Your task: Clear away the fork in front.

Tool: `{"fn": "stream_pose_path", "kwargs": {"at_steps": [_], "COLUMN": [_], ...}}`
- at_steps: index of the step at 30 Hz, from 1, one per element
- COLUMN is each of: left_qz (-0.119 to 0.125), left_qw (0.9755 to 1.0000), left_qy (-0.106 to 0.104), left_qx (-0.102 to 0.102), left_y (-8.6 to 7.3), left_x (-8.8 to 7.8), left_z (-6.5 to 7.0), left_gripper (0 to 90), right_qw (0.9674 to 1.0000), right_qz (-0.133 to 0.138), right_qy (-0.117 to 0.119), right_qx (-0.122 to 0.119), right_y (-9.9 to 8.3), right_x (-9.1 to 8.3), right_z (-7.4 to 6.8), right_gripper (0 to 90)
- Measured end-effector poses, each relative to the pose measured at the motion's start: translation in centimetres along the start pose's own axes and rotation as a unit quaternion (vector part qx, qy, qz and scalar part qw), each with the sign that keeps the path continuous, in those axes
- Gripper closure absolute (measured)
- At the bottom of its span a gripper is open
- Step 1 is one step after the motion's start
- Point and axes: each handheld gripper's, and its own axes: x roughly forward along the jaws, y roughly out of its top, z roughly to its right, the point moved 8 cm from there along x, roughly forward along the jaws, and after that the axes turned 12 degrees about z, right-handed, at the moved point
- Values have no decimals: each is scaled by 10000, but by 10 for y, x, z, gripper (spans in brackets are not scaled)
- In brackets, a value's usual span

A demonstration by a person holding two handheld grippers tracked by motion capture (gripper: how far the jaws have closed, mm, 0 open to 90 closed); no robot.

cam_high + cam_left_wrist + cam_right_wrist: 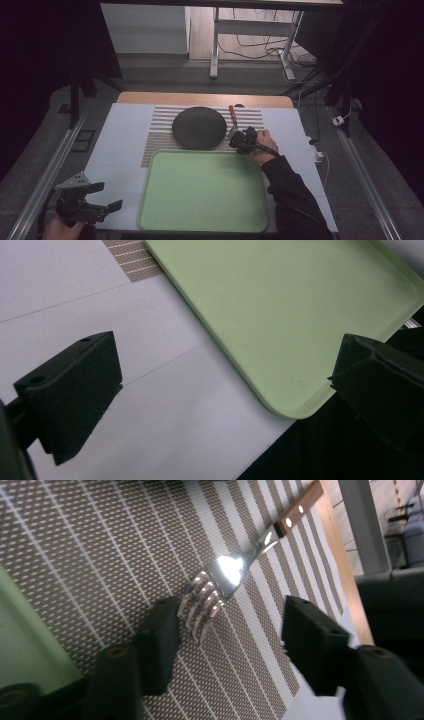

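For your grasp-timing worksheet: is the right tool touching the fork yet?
Cannot tell. In the right gripper view the open right tool straddles the fork; its tines overlap one jaw's edge, contact unclear.

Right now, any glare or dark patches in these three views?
Right gripper view: strong glare on the fork neck. High view: dim, surroundings black, green tray readable. Left gripper view: evenly lit, with the jaws near-black silhouettes.

Gripper: right gripper (227, 625), jaws spread apart, nothing clasped between them.
Fork: fork (220, 582) lies on the striped placemat (100, 545), tines between the fingers (160, 640), nearer the left one, perhaps touching it.
Handle: wooden, riveted, running away beyond the fingertips.
Tray: green tray (25, 645) edge, outside the left finger.
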Motion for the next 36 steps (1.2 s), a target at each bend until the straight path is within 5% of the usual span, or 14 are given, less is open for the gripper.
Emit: {"fn": "stream_pose_path", "kwargs": {"at_steps": [4, 5, 7, 9, 14, 27, 33, 36], "left_qz": [-2, -3, -3, 4, -1, -32, 19, 10], "left_qw": [10000, 10000, 10000, 10000, 10000, 9999, 9997, 9997], "left_qy": [2, -2, -3, -2, -10, 25, 57, 66], "left_qx": [6, 6, 11, 27, 32, 159, 225, 255], "left_y": [0, 0, 0, 0, 0, 0, 2, 2], "left_x": [0, 0, 0, 0, 0, 0, 1, 1], "left_z": [0, 0, 0, 0, 0, 3, 4, 4], "left_gripper": [1, 1, 1, 2, 2, 0, 0, 0], "right_qw": [9990, 9976, 9973, 9929, 9928, 9977, 9971, 9931], "right_qz": [-16, -74, -68, -80, 29, 403, 720, 1015], "right_qy": [-19, 17, 156, -44, -179, -191, -177, 15], "right_qx": [-444, -689, -712, -1182, -1180, -515, 141, 588], "right_y": [3, 3, 3, 5, 10, 13, 15, 19], "right_x": [2, 3, 4, 4, -1, -29, -50, -64], "right_z": [-4, -9, -14, -15, -10, 6, 9, 10], "right_gripper": [632, 761, 808, 886, 900, 900, 900, 900]}}
